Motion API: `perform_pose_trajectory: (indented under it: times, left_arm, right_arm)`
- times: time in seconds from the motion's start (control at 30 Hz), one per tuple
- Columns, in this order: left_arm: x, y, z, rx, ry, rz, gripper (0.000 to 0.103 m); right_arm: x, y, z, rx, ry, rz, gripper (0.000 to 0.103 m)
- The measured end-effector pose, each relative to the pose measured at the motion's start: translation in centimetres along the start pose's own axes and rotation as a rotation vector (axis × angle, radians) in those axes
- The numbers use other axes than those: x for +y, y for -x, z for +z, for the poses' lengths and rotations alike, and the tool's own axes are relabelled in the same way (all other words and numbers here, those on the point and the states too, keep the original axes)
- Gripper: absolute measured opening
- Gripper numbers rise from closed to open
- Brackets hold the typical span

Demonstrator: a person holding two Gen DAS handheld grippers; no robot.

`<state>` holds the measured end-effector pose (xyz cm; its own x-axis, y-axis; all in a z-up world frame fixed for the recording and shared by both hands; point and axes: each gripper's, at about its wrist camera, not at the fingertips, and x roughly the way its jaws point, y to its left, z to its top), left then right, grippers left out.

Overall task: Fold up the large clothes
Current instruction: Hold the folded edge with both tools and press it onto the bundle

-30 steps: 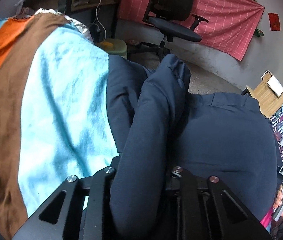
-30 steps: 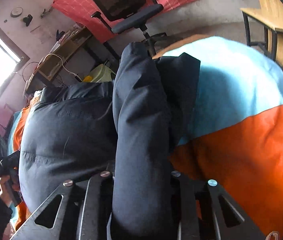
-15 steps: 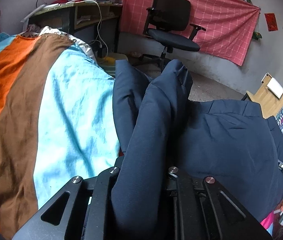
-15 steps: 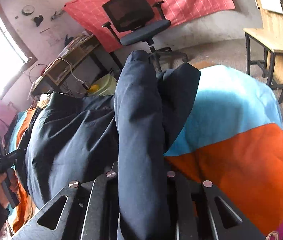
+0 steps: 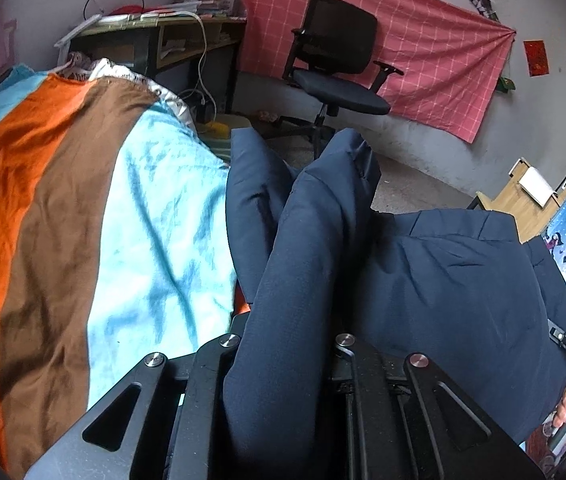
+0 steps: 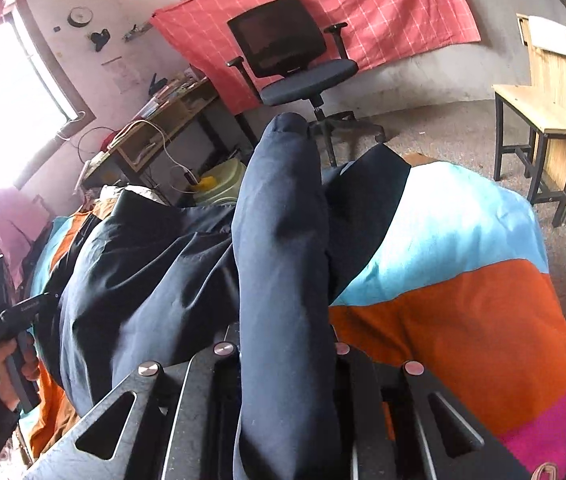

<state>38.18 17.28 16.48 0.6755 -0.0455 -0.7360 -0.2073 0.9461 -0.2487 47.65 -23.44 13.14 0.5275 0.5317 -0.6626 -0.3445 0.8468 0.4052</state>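
Both grippers are clamping narrow on bunched folds of the navy trousers [image 5: 443,280]: the left gripper [image 5: 287,360] at bottom centre of its frame, the right gripper [image 6: 283,364] likewise in its own, each fold rising up the middle while the rest is lying across the striped bedspread [image 5: 83,220]. The fingertips are being hidden by cloth. Beyond the bed an office chair [image 6: 291,60] is standing before a pink sheet [image 5: 423,48] on the wall.

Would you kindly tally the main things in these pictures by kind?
Navy garment: 1
Striped bedspread: 1
Grippers, left and right: 2
Office chair: 1
Desks, cluttered and wooden: 2
Total: 7
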Motion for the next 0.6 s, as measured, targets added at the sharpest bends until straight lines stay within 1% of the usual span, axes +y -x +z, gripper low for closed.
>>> perform_pose_trajectory:
  times: [0.17, 0.27, 0.43, 0.6]
  left_arm:
    - [-0.3, 2.4, -0.2, -0.01, -0.002, -0.023, 0.012]
    - [0.0, 3.1, -0.5, -0.005, -0.006, -0.036, 0.012]
    - [0.0, 3.5, -1.5, 0.018, -0.02, -0.04, 0.012]
    - [0.7, 3.0, -3.4, 0.056, -0.034, -0.045, 0.012]
  right_arm:
    - [1.6, 2.4, 0.2, -0.019, 0.021, -0.003, 0.014]
    - [2.1, 3.5, -0.1, -0.029, 0.031, -0.005, 0.014]
    - [2.4, 4.3, -1.1, -0.019, 0.032, -0.014, 0.014]
    - [2.3, 4.4, -2.6, 0.011, 0.03, -0.022, 0.014]
